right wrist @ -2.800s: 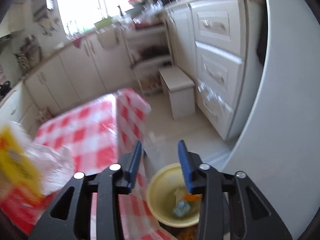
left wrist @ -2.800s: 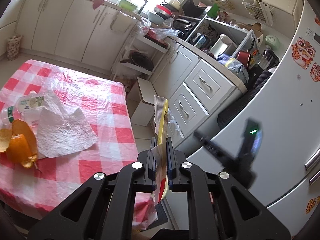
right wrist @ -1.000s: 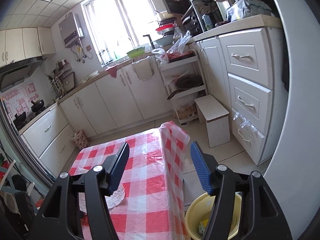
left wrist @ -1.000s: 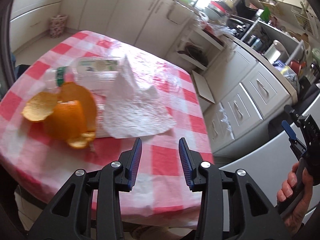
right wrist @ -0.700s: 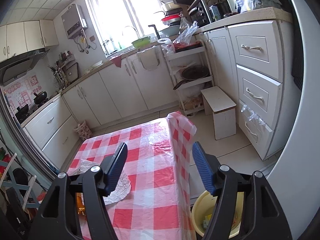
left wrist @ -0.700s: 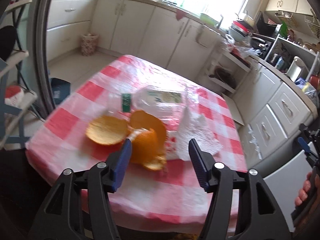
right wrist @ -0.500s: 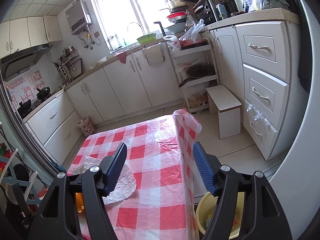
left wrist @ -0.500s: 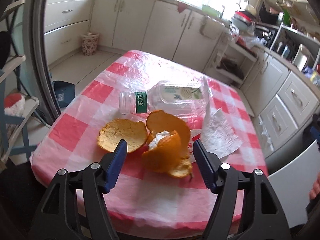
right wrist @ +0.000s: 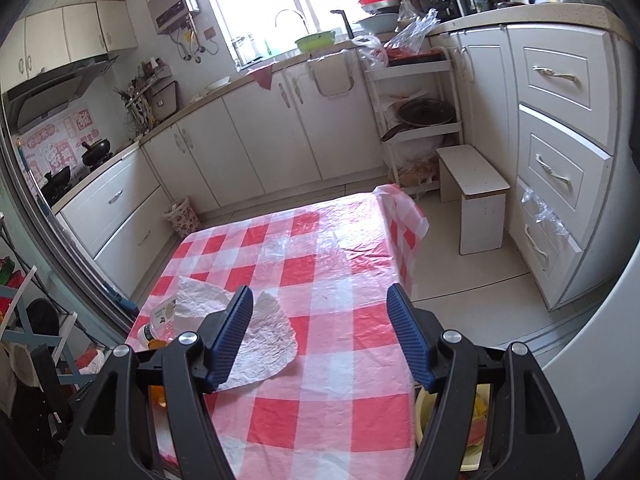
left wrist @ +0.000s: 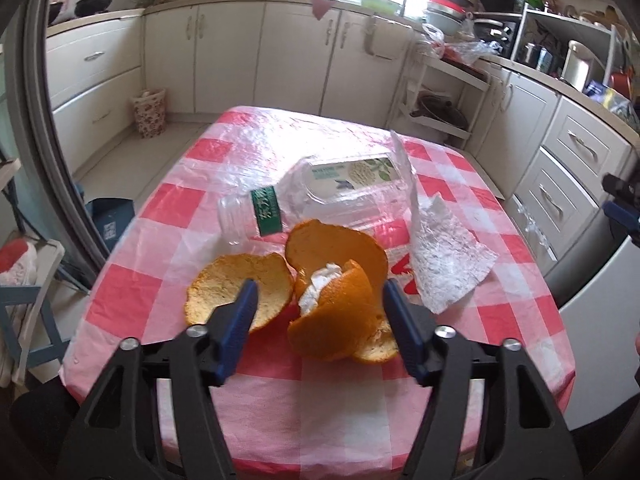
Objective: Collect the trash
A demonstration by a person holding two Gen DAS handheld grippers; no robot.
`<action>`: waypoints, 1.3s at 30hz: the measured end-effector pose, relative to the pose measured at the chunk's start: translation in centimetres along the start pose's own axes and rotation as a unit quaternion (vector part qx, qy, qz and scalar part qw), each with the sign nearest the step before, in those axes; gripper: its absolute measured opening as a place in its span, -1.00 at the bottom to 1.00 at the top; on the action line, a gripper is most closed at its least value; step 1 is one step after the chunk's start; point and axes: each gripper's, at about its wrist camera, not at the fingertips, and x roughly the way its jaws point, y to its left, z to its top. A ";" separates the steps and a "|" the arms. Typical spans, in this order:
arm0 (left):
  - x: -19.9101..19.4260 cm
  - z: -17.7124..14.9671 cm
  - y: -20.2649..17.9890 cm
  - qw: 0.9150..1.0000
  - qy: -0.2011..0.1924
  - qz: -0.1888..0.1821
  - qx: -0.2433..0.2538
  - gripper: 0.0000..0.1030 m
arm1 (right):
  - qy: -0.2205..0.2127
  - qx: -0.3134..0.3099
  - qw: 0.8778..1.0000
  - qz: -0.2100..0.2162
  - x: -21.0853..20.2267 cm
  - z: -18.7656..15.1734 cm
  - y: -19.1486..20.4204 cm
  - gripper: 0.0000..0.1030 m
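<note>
- Since dropping the wrapper, left gripper (left wrist: pixel 318 304) has swung over the orange peel (left wrist: pixel 336 300), jaws just narrowing, spread, peel between, unpinched.
- Lower, then close on the curled peel; right gripper (right wrist: pixel 320 328) stays spread, empty.

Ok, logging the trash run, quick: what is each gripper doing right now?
Left gripper: open, holding nothing, jaws just closing in around the orange peel.
Right gripper: open, empty, above the table.

Peels (left wrist: pixel 320 300) on table (left wrist: pixel 340 412), bottle (left wrist: pixel 320 196) behind, napkin (left wrist: pixel 444 256) right.
</note>
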 end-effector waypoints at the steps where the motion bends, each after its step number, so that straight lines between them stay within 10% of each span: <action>1: 0.2 -0.2 0.0 1.000 0.008 -0.003 0.005 -0.25 | 0.003 -0.002 1.000 0.003 0.3 0.0 0.4 0.30; 15: -0.9 -0.6 0.5 0.997 0.014 -0.074 0.034 -0.73 | 0.036 -0.038 0.998 0.037 4.0 -0.8 5.7 0.30; 29: -1.2 -1.1 -1.4 0.991 0.041 -0.087 0.088 -0.76 | 0.044 -0.032 0.998 0.045 4.1 -0.9 5.5 0.32; 39: -1.7 -1.3 -0.8 0.985 0.074 -0.148 0.046 -0.62 | 0.178 -0.055 0.973 0.132 8.2 -4.4 8.6 0.35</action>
